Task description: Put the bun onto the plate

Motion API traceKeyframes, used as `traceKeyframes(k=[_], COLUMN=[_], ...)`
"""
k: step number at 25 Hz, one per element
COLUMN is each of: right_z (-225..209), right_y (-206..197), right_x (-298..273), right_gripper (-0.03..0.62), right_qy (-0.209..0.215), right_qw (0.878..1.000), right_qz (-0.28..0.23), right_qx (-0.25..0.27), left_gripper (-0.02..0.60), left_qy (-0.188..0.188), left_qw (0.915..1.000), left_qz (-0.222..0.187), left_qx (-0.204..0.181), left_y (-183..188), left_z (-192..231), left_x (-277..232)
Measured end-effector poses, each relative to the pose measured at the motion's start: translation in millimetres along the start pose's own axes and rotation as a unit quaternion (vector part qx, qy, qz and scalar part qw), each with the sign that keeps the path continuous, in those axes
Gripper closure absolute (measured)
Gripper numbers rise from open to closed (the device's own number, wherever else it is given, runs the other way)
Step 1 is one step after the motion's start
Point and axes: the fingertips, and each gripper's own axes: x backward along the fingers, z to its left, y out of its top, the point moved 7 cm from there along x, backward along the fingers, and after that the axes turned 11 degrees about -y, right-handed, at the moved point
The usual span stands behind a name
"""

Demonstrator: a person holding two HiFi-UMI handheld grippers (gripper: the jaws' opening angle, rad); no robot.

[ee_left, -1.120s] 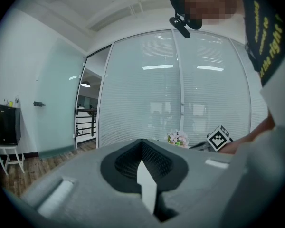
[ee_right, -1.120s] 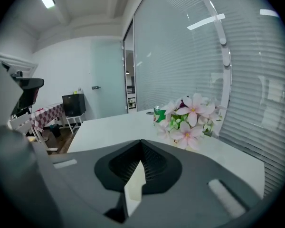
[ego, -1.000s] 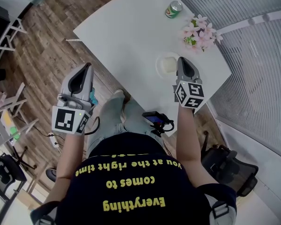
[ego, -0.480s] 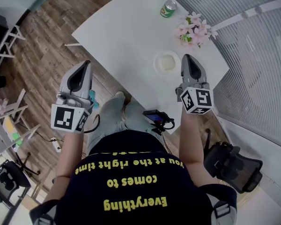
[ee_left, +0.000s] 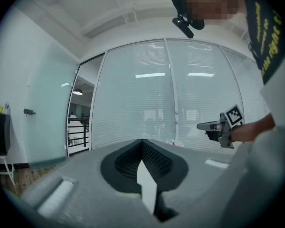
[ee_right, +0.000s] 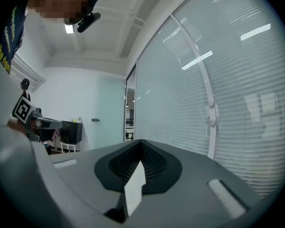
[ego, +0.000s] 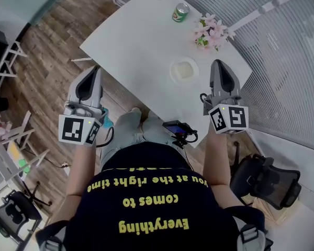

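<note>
One plate (ego: 172, 73), one bun (ego: 185, 70), one can (ego: 180, 12), one flower bunch (ego: 209, 31) (pink), two tools (ego: 94, 68) (ego: 218, 63).

- The bun (ego: 184, 70) is just a pale patch on a pale plate (ego: 174, 73) from up here, too small for me to tell its shape.
- The can (ego: 180, 11) sits at the far end of the bench (ego: 141, 41), print too small to read.
- My right hand-held gripper (ego: 220, 66) covers a stretch of the bench's right edge, and my body hides the near corner.
- There's a black gadget (ego: 179, 129) at the near edge; I can't tell what it is.
- In the left gripper view, my left hand-held gripper (ee_left: 142, 141) fills the lower half and blocks everything below.
- The chair (ego: 13, 213) at lower left is cut off by the picture's edge.
</note>
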Motion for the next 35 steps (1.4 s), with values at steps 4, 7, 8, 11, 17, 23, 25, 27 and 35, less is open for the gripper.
traceKeyframes(k=[4, 7, 8, 11, 17, 23, 25, 27, 35], right_z=[0.5, 0.9, 0.4, -0.9, -3.8, -9.5, -10.7, -12.2, -15.3], right_y=[17.3, 31.5, 35.3, 44.6, 56.3, 68.7, 72.9, 76.7, 83.0], right_x=[14.6, 23.5, 25.8, 33.0, 51.5, 65.8, 68.6, 71.5, 75.9], right_gripper=[0.588, 0.588, 0.588, 0.588, 0.588, 0.588, 0.588, 0.588, 0.588], right_qy=[-0.01, -0.018, -0.02, -0.027, -0.045, -0.067, -0.069, -0.07, -0.07], right_qw=[1.0, 1.0, 0.999, 0.999, 0.998, 0.996, 0.996, 0.995, 0.995], right_qz=[-0.016, -0.022, -0.025, -0.032, -0.045, -0.056, -0.059, -0.063, -0.074], right_qx=[0.003, 0.01, 0.011, 0.011, 0.012, 0.013, 0.014, 0.012, 0.013], left_gripper=[0.581, 0.581, 0.581, 0.581, 0.581, 0.581, 0.581, 0.581, 0.581], left_qy=[-0.007, -0.012, -0.013, -0.018, -0.031, -0.041, -0.044, -0.046, -0.048], left_qw=[0.9999, 0.9998, 0.9997, 0.9996, 0.9991, 0.9985, 0.9984, 0.9982, 0.9981], left_qz=[-0.011, -0.016, -0.018, -0.022, -0.026, -0.033, -0.034, -0.035, -0.034], left_qx=[-0.006, -0.008, -0.008, -0.01, -0.012, -0.012, -0.014, -0.015, -0.019], left_y=[7.8, 12.9, 14.2, 16.6, 17.6, 24.2, 27.0, 28.3, 28.3], left_z=[-0.1, 2.0, 2.8, 4.6, 3.1, 3.1, 2.8, 1.8, -0.9], left_x=[0.5, 0.0, -0.4, -1.4, -4.8, -7.7, -8.1, -9.0, -10.1])
